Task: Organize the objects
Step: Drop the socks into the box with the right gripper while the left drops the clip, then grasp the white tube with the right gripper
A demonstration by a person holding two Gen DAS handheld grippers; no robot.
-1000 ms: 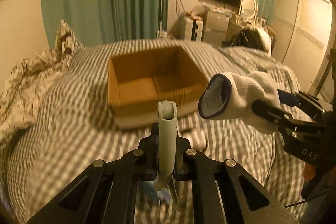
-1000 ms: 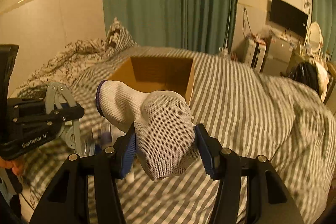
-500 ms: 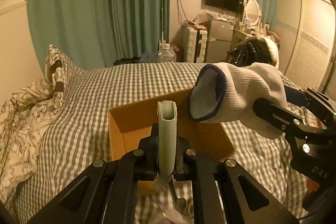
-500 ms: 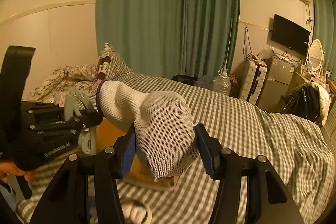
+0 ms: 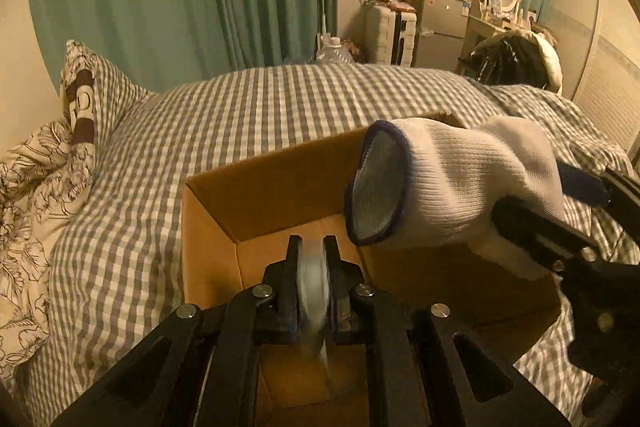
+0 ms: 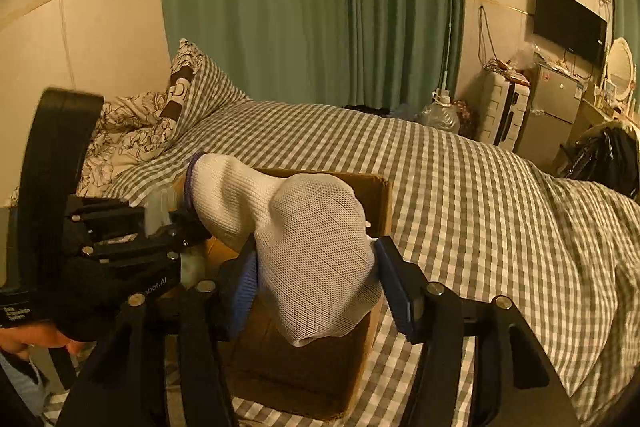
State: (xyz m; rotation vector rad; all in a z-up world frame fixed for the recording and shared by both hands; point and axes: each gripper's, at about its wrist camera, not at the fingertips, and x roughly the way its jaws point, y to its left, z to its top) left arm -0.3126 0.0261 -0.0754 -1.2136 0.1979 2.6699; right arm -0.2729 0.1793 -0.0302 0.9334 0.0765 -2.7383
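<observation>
Sock (image 5: 460, 187) in the left wrist view hangs over the open cardboard box (image 5: 256, 187), long axis sideways, cuff opening pointing left. Left gripper (image 5: 313, 267) is pinching a pale blurry thing (image 5: 314, 291), can't tell what it is.

Right wrist view: right gripper (image 6: 316, 279) clamps the sock's (image 6: 316, 247) mesh toe end, cuff pointing up-left toward the left gripper (image 6: 160, 223), above the box (image 6: 304, 367) on the checked bedspread (image 6: 460, 187).

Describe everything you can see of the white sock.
The white sock is knitted: a ribbed leg, a finer mesh foot, and a dark blue rim around its open cuff. The right gripper is clamped on its foot, holding it in the air over the open cardboard box, cuff toward the left gripper.
</observation>
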